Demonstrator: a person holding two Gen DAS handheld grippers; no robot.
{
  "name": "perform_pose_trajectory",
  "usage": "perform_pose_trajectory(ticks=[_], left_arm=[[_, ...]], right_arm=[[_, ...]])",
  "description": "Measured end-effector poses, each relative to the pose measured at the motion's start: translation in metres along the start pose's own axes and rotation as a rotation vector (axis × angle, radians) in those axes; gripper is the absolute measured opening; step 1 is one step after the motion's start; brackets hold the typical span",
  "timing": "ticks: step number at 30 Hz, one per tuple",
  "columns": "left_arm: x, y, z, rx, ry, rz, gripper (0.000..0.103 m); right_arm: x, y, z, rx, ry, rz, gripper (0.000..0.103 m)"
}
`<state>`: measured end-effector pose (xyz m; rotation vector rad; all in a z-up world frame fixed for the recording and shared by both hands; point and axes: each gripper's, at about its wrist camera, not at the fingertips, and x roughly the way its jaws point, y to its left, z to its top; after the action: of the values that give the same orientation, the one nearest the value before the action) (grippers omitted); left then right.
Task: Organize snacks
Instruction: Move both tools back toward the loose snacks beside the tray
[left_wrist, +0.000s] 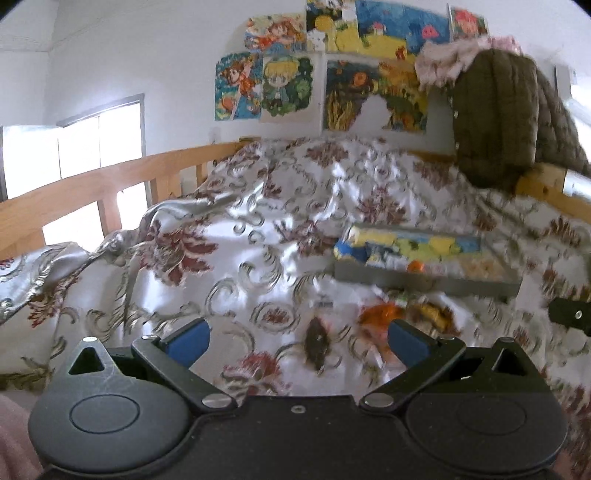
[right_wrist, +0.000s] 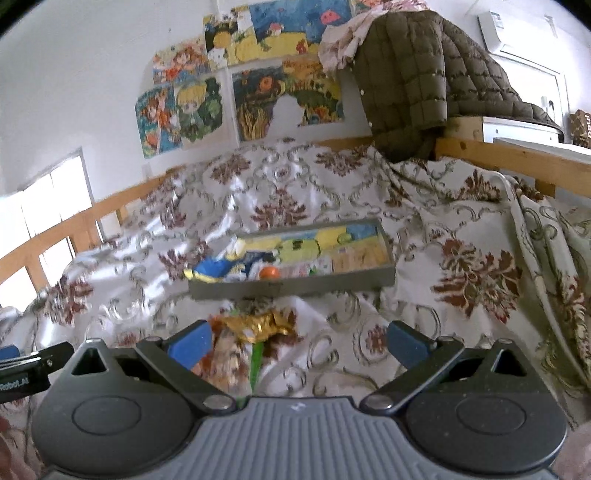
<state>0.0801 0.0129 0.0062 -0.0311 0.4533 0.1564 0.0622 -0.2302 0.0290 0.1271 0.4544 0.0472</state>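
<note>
A grey tray lies on the bed, filled with blue, yellow and pale snack packs plus a small orange ball. In front of it loose snacks rest on the cover: a gold-wrapped one, a green stick, an orange packet and a dark wrapped piece. My left gripper is open above the cover, the dark piece between its fingers' lines. My right gripper is open, its left finger beside the gold snack. The left view is blurred.
A floral satin bedcover is bunched in folds across the bed. A wooden rail runs along the left, another wooden frame at right with an olive quilted jacket hung over it. Posters cover the wall.
</note>
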Motion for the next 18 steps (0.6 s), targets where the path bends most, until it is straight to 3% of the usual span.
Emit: perform_pose_trajectory(ticks=[5,12,18], left_arm=[[-0.006,0.006,-0.005,-0.014,0.05,0.024,0.102],[0.0,0.02,-0.009,-0.072,0.171,0.037,0.102],[0.004,0.023,-0.011,-0.091,0.217,0.062,0.102]], right_arm=[[-0.005,0.01,-0.009,-0.041,0.045,-0.027,0.103],[0.006,0.017,-0.018,-0.063,0.188,-0.037,0.103],[0.008,0.026,-0.023,-0.113,0.217,-0.027,0.103]])
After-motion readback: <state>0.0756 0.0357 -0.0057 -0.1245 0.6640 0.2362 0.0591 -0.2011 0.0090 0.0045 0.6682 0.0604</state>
